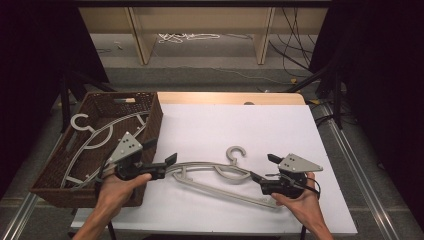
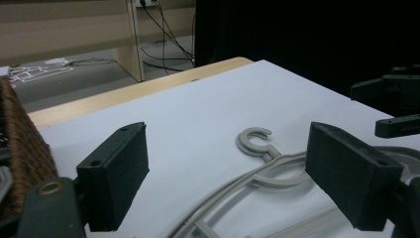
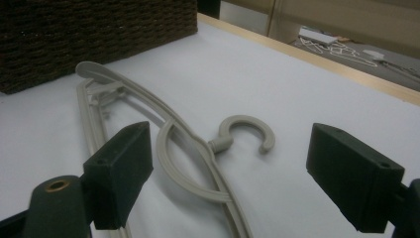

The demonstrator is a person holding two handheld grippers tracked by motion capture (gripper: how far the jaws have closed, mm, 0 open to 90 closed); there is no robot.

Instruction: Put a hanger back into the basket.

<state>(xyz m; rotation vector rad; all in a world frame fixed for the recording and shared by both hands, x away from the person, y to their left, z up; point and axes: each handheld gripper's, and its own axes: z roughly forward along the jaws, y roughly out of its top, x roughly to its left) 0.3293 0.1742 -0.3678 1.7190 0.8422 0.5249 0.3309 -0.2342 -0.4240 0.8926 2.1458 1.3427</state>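
Note:
A grey plastic hanger (image 1: 231,172) lies flat on the white tabletop (image 1: 235,125), its hook pointing away from me. My left gripper (image 1: 167,167) is open at the hanger's left end, and in the left gripper view the hanger (image 2: 270,156) runs between the jaws of that gripper (image 2: 233,183). At the hanger's right end my right gripper (image 1: 264,167) is open too. In the right gripper view the hanger (image 3: 220,144) lies ahead of the gripper (image 3: 237,173), its arm close to the left jaw. Neither gripper holds anything.
A brown wicker basket (image 1: 155,117) stands at the table's left edge with more grey hangers (image 1: 100,134) inside; its wall (image 3: 99,34) rises beyond the hanger. The right gripper (image 2: 396,106) appears far right in the left gripper view. Cables and wooden legs lie on the floor behind.

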